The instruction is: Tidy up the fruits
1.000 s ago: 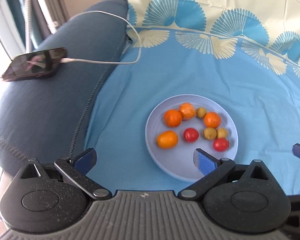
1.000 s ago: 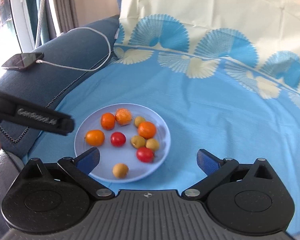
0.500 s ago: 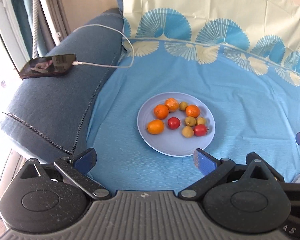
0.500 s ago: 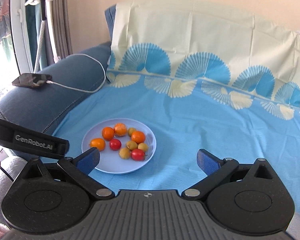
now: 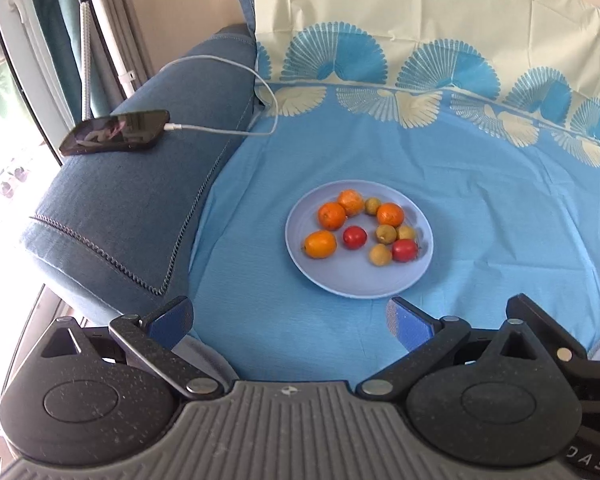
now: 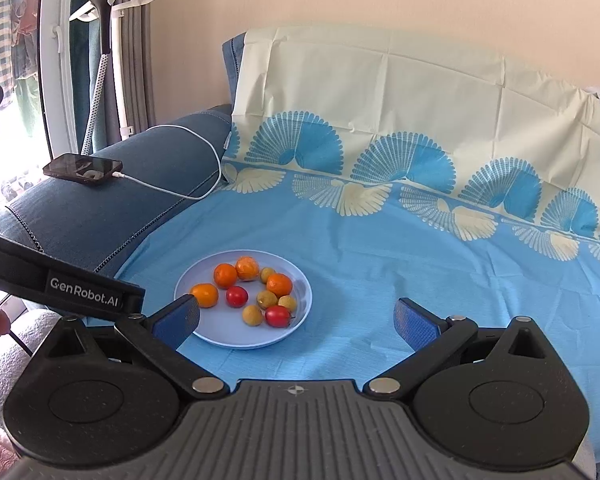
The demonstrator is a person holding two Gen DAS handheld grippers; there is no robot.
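A pale blue plate (image 5: 356, 284) lies on the blue cloth and also shows in the right wrist view (image 6: 228, 338). It holds several small fruits: oranges (image 5: 332, 216), red ones (image 5: 355, 237) and yellow-green ones (image 5: 380, 255). My left gripper (image 5: 288, 318) is open and empty, pulled back from the plate's near edge. My right gripper (image 6: 296, 316) is open and empty, back from the plate, which sits by its left finger (image 6: 178, 318).
A black phone (image 5: 114, 132) on a white cable (image 5: 260, 92) lies on the blue sofa armrest (image 5: 120, 208) at the left. A patterned cloth covers the sofa's seat and back (image 6: 420, 240). A garment steamer stand (image 6: 108, 40) stands behind the armrest.
Both grippers have pulled back and up from the plate, which looks smaller and farther away. The loose yellow-green fruit now lies with the others. Both grippers stay open.
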